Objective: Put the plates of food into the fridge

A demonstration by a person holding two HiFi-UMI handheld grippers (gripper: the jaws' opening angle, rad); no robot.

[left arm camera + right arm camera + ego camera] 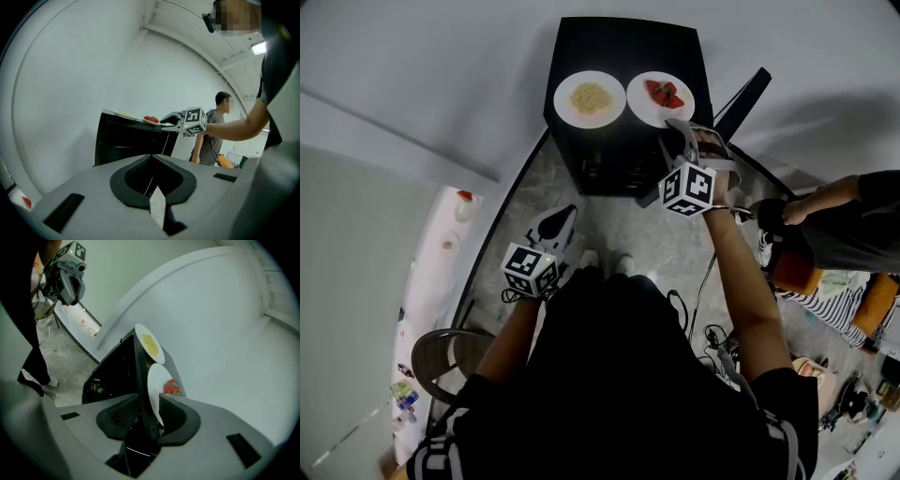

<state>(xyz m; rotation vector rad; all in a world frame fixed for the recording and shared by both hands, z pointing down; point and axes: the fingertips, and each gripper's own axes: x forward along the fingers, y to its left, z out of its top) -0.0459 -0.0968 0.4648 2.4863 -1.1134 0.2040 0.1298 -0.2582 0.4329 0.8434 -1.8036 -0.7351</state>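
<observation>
A black fridge [581, 56] stands open by the wall, its door [742, 101] swung to the right. On its top sit a white plate of pasta [590, 97] and a white plate of strawberries [660, 98]. My right gripper [680, 141] reaches the strawberry plate's near rim. In the right gripper view that plate [157, 385] stands edge-on between the jaws, which are open around the rim and the fridge's top edge, with the pasta plate [150, 343] beyond. My left gripper [555, 225] hangs low in front of the fridge, shut and empty.
A white counter [441, 272] with small items runs along the left wall. A round chair [441, 352] stands at lower left. Another person [853, 216] is at the right, with cables [712, 337] and clutter on the floor beside me.
</observation>
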